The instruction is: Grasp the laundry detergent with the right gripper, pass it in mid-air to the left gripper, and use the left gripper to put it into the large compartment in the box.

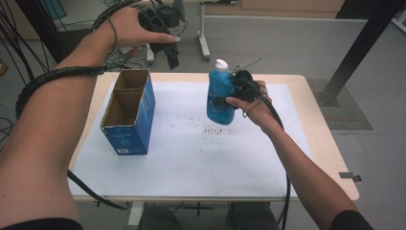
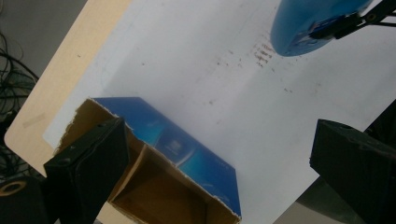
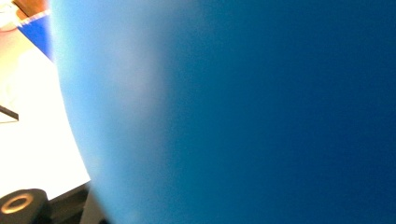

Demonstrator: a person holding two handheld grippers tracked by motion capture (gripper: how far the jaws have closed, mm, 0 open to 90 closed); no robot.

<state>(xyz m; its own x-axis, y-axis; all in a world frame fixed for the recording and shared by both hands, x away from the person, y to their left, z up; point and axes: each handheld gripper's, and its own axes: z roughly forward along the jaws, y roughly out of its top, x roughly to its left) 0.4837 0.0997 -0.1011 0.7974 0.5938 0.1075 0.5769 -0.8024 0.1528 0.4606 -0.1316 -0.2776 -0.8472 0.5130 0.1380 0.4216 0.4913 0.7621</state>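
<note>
A blue bottle (image 1: 220, 96) with a white cap (image 1: 220, 63) hangs upright above the table's middle, with my right gripper (image 1: 229, 93) shut on its body from the right. Up close in the right gripper view, the bottle (image 3: 257, 116) is a blue blur. An open-topped blue cardboard box (image 1: 129, 112) with two compartments stands at the left of the white sheet (image 1: 191, 158). My left gripper (image 1: 163, 48) is raised beyond the box's far end, open and holding nothing. In its own view the left gripper (image 2: 219, 140) looks down past the box (image 2: 187, 154) toward the bottle (image 2: 308, 23).
The white sheet covers most of the wooden table (image 1: 316, 120) and carries small dark specks at its middle. A black frame post (image 1: 359, 48) stands at the far right, a white stand leg (image 1: 203, 38) behind the table, and cables (image 1: 14, 62) at the far left.
</note>
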